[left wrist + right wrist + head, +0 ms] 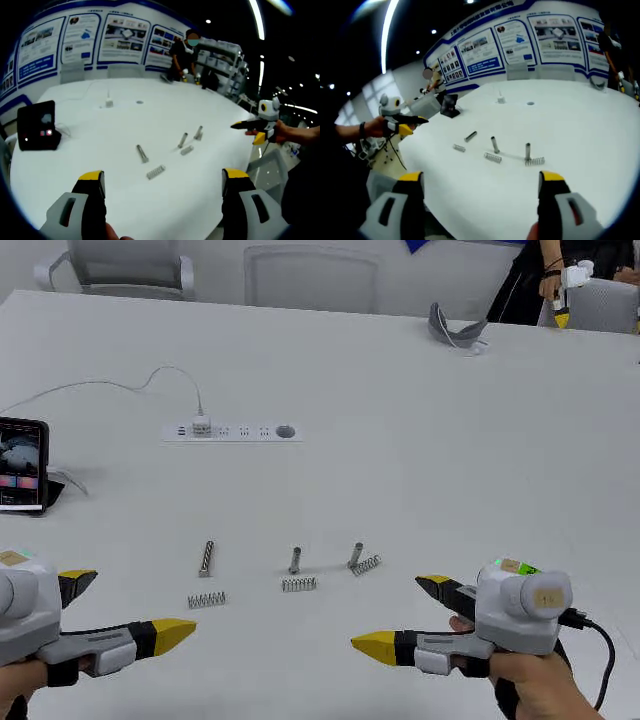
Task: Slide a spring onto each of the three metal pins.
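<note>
Three short metal pins stand in a row on the white table [420, 440]: left pin [206, 558], which looks tipped over, middle pin [295, 560] and right pin [355, 555]. A loose spring lies by each: left spring [207, 599], middle spring [299, 584], right spring [367, 565] touching its pin. The right gripper view shows the pins [495, 144] and springs [493, 157] ahead; the left gripper view has them too [183, 140]. My left gripper [125, 606] [162, 182] and right gripper [403, 614] [477, 182] hover open and empty near the front edge.
A white power strip [230, 431] with a plugged charger [201, 425] lies mid-table. A dark phone on a stand [22, 465] sits at the left edge. A grey object [455, 332] rests far right. Chairs [310, 278] and a person [535, 280] are behind the table.
</note>
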Available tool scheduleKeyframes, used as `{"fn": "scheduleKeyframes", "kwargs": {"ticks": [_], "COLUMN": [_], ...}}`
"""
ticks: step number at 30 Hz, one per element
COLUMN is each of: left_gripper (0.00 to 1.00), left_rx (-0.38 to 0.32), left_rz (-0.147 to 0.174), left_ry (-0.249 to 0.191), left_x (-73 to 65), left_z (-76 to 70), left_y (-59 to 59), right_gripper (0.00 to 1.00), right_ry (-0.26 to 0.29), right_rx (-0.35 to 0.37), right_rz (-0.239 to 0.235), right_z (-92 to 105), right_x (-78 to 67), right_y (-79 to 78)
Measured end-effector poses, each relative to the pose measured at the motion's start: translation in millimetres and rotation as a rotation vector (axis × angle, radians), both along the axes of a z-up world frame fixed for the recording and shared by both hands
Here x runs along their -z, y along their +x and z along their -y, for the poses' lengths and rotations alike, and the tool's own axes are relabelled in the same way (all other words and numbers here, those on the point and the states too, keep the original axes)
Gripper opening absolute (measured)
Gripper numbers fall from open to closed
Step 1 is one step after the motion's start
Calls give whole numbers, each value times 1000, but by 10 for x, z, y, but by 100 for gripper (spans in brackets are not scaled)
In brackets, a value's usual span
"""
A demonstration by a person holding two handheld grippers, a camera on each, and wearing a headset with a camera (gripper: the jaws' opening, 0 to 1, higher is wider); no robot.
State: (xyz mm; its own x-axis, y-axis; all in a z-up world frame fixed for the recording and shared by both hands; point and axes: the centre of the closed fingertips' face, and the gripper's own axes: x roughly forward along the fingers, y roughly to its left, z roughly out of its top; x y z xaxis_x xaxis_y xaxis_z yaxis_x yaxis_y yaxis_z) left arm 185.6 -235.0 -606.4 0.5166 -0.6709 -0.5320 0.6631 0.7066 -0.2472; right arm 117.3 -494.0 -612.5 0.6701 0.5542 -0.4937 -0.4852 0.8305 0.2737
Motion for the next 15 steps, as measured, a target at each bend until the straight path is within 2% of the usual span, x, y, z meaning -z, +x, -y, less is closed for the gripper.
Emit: {"fn": "scheduleKeyframes", "kwargs": {"ticks": [2,5,10,13,15], "left_gripper": [99,97,96,95,94], "left_rx": [-4,-2,-2,7,11], "left_rz": [0,2,-4,-29,-33], "left_ry": [13,2,11,21,24], "left_x": [18,15,68,131,167], "left_z": [-2,20,52,78,94], "left_y": [30,70,145,165,193], "right_gripper": [96,97,96,96,95], "right_ry": [-7,-13,-20,-17,-16], "right_rx": [4,9,15,17,15], "right_rz": [-2,-8,-23,-32,-37], "right_z": [14,31,53,52,48], "right_x": [8,23,61,73,85], "right_y": [-17,-50,-104,-130,-141]}}
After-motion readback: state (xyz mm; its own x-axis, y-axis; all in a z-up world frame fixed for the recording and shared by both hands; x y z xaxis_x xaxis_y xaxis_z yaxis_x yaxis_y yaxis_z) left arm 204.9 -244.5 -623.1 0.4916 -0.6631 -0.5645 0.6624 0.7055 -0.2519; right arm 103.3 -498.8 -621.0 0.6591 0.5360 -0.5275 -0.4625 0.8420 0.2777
